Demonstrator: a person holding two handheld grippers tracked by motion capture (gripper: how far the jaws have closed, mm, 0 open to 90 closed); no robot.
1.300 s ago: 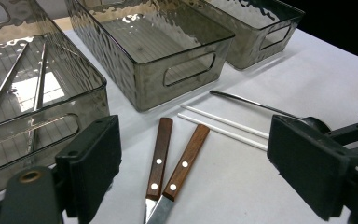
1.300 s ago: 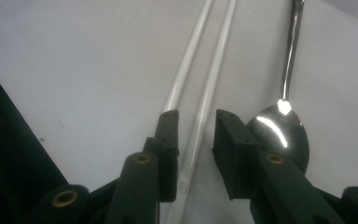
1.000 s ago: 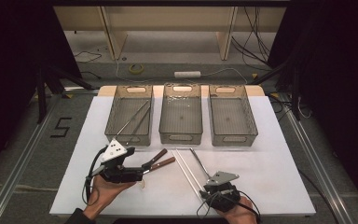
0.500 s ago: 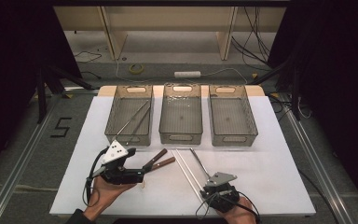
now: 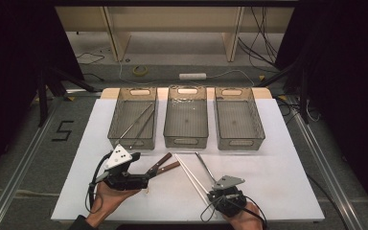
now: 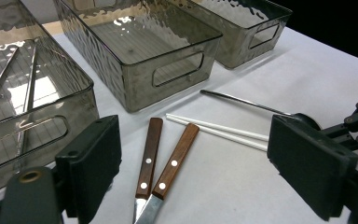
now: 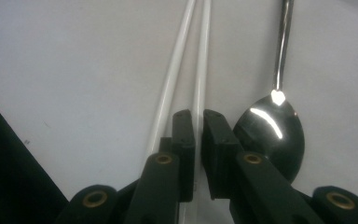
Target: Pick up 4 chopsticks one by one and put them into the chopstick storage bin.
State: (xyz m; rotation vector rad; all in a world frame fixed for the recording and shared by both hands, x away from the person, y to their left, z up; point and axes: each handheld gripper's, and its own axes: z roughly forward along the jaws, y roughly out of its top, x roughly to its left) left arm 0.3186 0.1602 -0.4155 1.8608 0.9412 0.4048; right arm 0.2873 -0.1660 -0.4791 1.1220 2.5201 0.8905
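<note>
Chopsticks [image 7: 200, 79] are what the right gripper [image 7: 198, 126] is busy with at the near edge of the table [image 5: 278, 158]. Its jaws have just been closing, and one white stick is now pinched between them while the other stick runs just beside the left jaw. A spoon [image 7: 272, 130] is seen right next to the right jaw, bowl nearest the gripper, handle pointing away. In the high view the right gripper [image 5: 219, 190] is held low at the bottom, with the chopsticks [image 5: 191, 172] angled up and left from it and the spoon [image 5: 205, 166] beside them.

The left gripper [image 5: 146, 173] is held a bit further left, jaws spread wide, nothing clamped. Two wooden-handled knives [image 6: 161, 161] are lying side by side on the table between those open jaws, not touched by the pads. They're also spotted in the high view [image 5: 165, 164].

Further back, three smoky bins are lined up: the left bin [image 5: 133, 139] has thin metal rods [image 5: 136, 122] in it, the middle bin [image 5: 186, 139] and right bin [image 5: 237, 140] are set alongside.
</note>
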